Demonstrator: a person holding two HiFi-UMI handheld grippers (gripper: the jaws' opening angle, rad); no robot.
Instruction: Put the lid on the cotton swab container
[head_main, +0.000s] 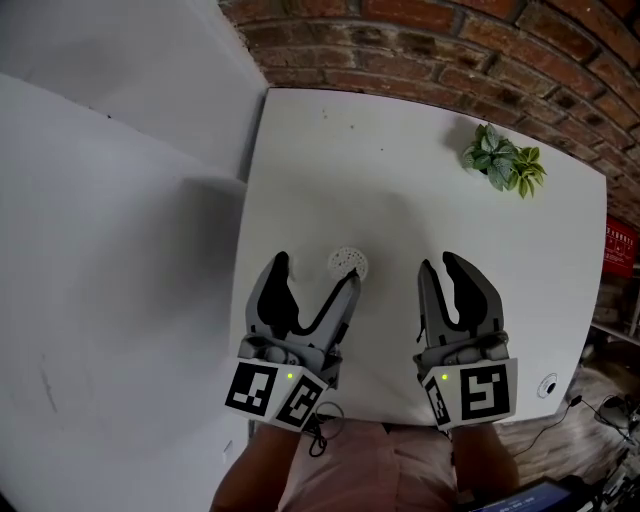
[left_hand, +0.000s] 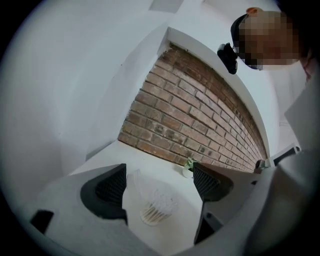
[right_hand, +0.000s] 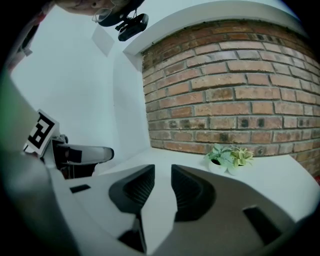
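Evidently light and thin-walled, the cotton swab container (head_main: 347, 263) is a small clear plastic tub that would tip or skid on the smooth white table (head_main: 420, 180) at a careless nudge, and its sides may flex under a hard squeeze; the safest hold is low on opposite sides of the wall, with only gentle pressure. It stands upright near the table's middle, between the tips of the left gripper (head_main: 316, 272), whose jaws are spread wide with neither pad pressing on it. Whether a lid already sits on it is hard to say, since clear plastic over white swabs reads poorly in both views. The right gripper (head_main: 440, 265) hovers well to the container's right, its jaws nearly together with a slim gap and nothing visible in it. Open tabletop lies beyond and to the right; a small potted plant (head_main: 503, 160) stands well apart at the far corner by the brick wall (head_main: 450, 40), while the table's left edge lies nearer the container.
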